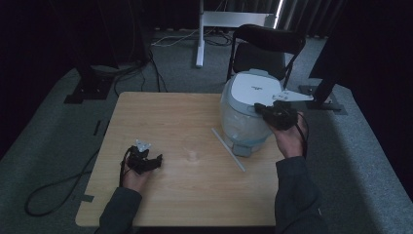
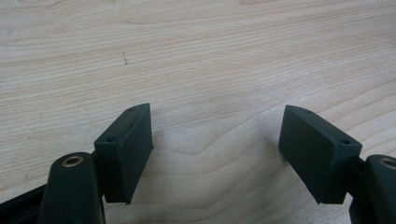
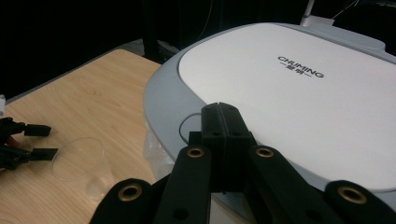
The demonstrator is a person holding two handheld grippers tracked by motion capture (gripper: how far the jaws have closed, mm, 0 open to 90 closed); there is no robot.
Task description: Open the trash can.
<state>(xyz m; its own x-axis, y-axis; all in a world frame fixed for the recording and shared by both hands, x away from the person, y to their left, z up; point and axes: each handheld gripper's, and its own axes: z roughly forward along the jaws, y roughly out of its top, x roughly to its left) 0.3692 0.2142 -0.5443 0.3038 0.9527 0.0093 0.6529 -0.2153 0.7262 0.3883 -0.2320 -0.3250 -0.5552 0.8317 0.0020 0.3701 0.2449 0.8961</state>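
Closed right gripper [image 3: 223,112] over smooth rounded bin lid [image 3: 289,102].

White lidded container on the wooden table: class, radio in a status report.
Right gripper shut, jaws on the white, grey-rimmed lidded container. Left gripper open over bare wooden table. Clear plastic cup and white stick lie nearby, apart.

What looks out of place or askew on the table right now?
Little stands out. The rice cooker sits upright with its lid down, though near the table's far right edge. A thin white strip lies loose and slanted beside it. A clear cup sits mid-table, hard to see. No spills show.
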